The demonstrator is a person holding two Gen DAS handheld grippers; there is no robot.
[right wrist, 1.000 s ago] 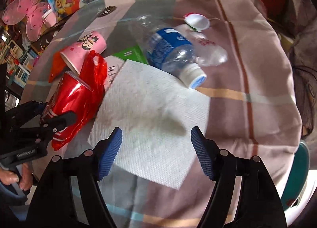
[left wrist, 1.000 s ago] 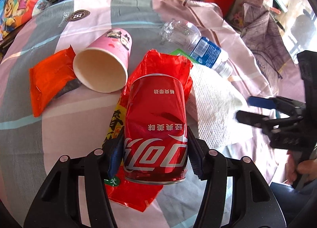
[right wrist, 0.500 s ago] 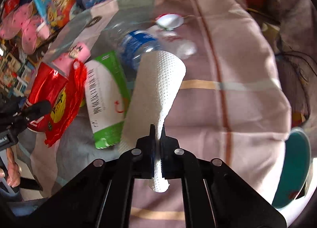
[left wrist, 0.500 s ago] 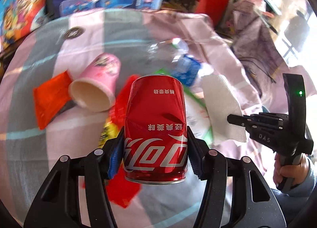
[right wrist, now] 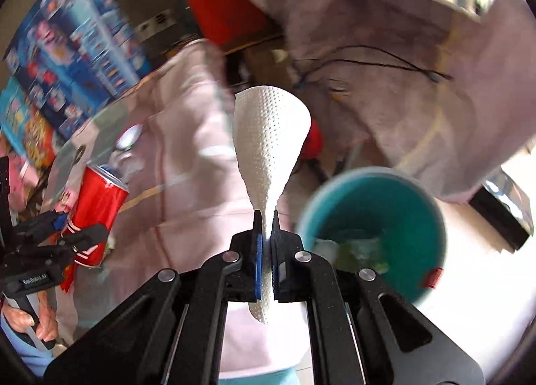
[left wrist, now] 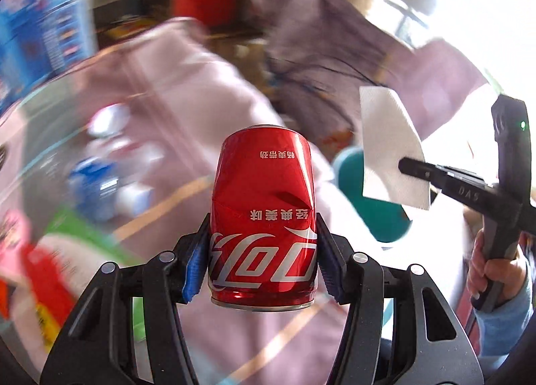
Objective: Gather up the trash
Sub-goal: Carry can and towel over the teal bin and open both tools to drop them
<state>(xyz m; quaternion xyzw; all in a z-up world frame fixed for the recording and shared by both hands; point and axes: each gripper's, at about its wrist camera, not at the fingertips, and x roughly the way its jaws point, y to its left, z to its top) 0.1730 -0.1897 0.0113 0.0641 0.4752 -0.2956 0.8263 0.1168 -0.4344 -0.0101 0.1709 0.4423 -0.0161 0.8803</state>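
My left gripper (left wrist: 262, 262) is shut on a dented red cola can (left wrist: 263, 217), lifted clear of the table. The same can (right wrist: 95, 214) shows at the left of the right wrist view. My right gripper (right wrist: 264, 244) is shut on a white paper towel (right wrist: 269, 147) that fans out above the pads. In the left wrist view that towel (left wrist: 390, 147) hangs from the right gripper (left wrist: 407, 165) over a teal bin (left wrist: 378, 214). The bin (right wrist: 432, 247) sits just right of my right gripper and holds some scraps.
On the pink-striped tablecloth (left wrist: 187, 110) lie a blurred plastic bottle (left wrist: 100, 180), a green-and-white packet (left wrist: 80, 244) and a red wrapper (left wrist: 43, 277). Toy boxes (right wrist: 73, 50) stand at the back left. A cloth-covered piece of furniture (right wrist: 402, 66) rises behind the bin.
My right gripper closed on the paper towel and lifted it off the table. Both grippers then swung right, away from the litter and toward the teal bin, the can still held.
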